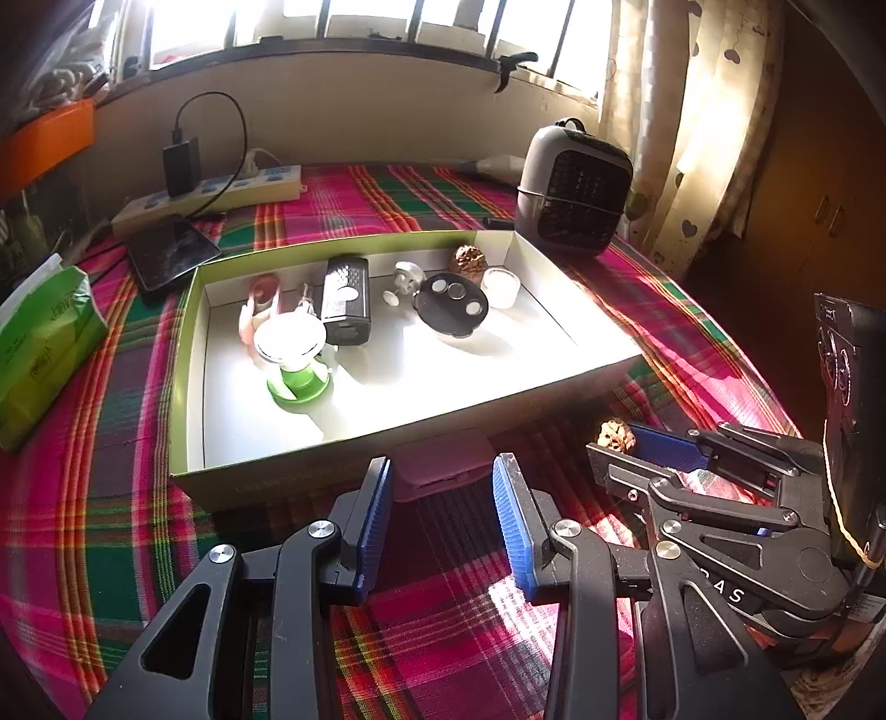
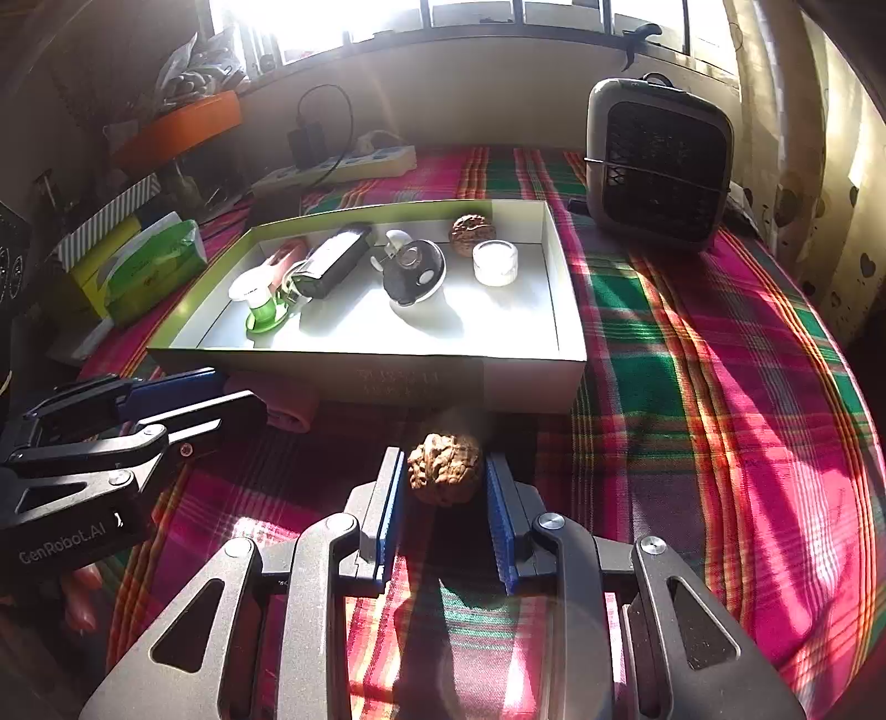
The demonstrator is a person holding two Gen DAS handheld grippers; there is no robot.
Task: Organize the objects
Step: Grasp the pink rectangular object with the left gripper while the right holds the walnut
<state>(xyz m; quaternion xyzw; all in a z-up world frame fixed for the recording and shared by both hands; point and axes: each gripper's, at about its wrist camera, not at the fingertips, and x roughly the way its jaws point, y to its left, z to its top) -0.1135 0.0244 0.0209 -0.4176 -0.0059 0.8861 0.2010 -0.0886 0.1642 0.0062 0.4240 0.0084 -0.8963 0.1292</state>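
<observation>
right tool (image 2: 446, 481) clamped on the walnut (image 2: 444, 468), lower centre of frame, just in front of the box (image 2: 531, 376) | left tool (image 1: 443, 518) gaping, empty | tip: lift clear of the front wall, drop it by the other walnut (image 2: 471, 235)

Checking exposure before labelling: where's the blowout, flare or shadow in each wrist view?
Left wrist: window clipped white, box floor nearly blown; left gripper in shade. Right wrist: window glare again, a hazy flare disc low in the frame; walnut in the right gripper sits in the box's shadow, still sharp; fisheye bends the edges.
</observation>
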